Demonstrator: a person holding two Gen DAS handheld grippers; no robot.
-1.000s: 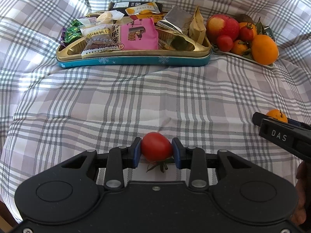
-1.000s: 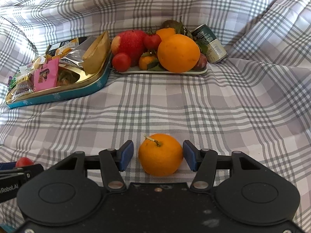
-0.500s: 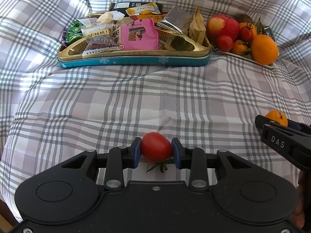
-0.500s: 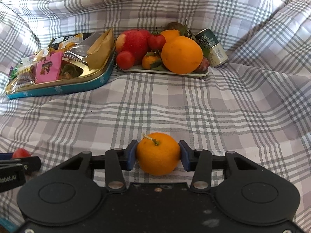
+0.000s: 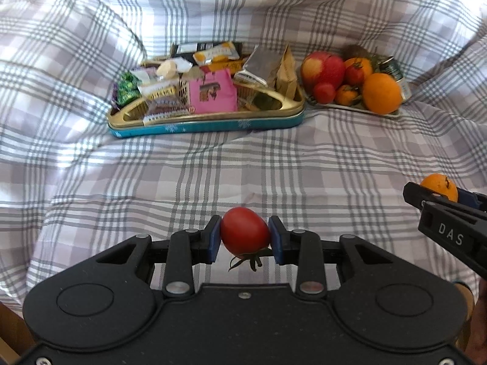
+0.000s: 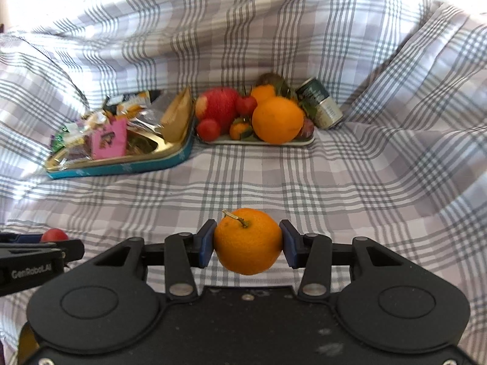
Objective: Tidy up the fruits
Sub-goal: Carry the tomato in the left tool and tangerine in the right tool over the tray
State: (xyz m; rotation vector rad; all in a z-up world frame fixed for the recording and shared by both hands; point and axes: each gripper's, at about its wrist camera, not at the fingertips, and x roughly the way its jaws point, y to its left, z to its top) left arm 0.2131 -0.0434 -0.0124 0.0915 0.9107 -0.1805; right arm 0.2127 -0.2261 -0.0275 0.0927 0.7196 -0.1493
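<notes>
Meanwhile, the left gripper (image 5: 245,237) clamps a glossy red tomato (image 5: 245,236) and the right gripper (image 6: 248,241) a round stemmed orange (image 6: 248,241), both lifted above the plaid cloth (image 6: 350,182). Ahead, the heaped white fruit plate (image 6: 286,142) offers little room; released fruit could roll off.

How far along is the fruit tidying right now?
Mostly done, it seems: an apple, big orange and small tomatoes already sit on the fruit plate beside the snack tin. In hand: the left gripper clamps a tomato, the right gripper a mandarin. Left: setting both on that plate.
</notes>
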